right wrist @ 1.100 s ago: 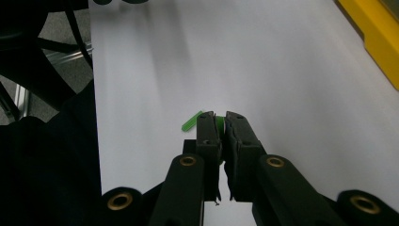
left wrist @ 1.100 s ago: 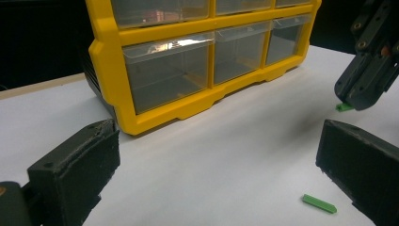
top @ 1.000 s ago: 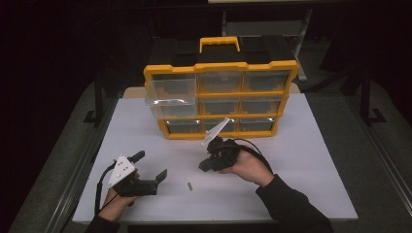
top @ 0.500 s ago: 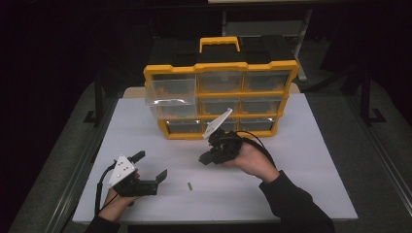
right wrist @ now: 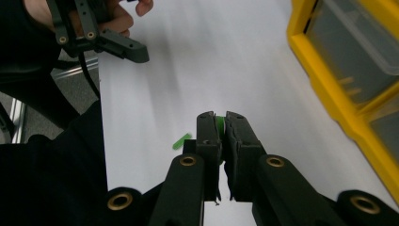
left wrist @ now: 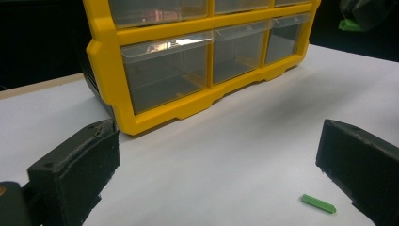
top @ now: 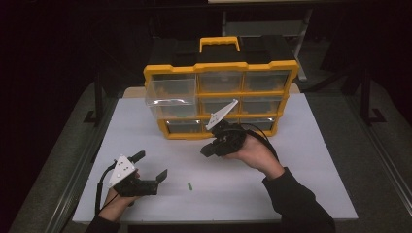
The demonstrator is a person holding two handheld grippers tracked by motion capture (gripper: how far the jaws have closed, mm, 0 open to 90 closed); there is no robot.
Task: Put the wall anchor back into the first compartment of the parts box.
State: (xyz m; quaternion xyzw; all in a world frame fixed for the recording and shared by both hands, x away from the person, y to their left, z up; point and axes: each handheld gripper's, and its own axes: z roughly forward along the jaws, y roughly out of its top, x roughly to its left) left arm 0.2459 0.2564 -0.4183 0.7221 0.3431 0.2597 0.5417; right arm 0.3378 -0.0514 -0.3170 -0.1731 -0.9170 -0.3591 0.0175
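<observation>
My right gripper point(top: 208, 151) hangs above the white table in front of the yellow organizer point(top: 221, 68). It is shut on a small green piece point(right wrist: 220, 124), which is pinched between the jaw tips in the right gripper view point(right wrist: 222, 118). A second green piece point(top: 190, 186) lies flat on the table near the front. My left gripper point(top: 150, 166) rests low at the front left, open and empty. In the left gripper view, that loose green piece point(left wrist: 318, 203) lies by the right jaw. The organizer's top-left clear drawer point(top: 170, 92) is pulled out.
The organizer point(left wrist: 155, 75) holds rows of clear drawers and has a carry handle point(top: 219, 42) on top. The white table point(top: 301, 160) has bare room to the right of the hand. Dark floor and metal frame rails point(top: 77, 174) border the table.
My right gripper has risen and drifted back toward the organizer with the green piece in it. The left gripper and the loose green piece have not moved.
</observation>
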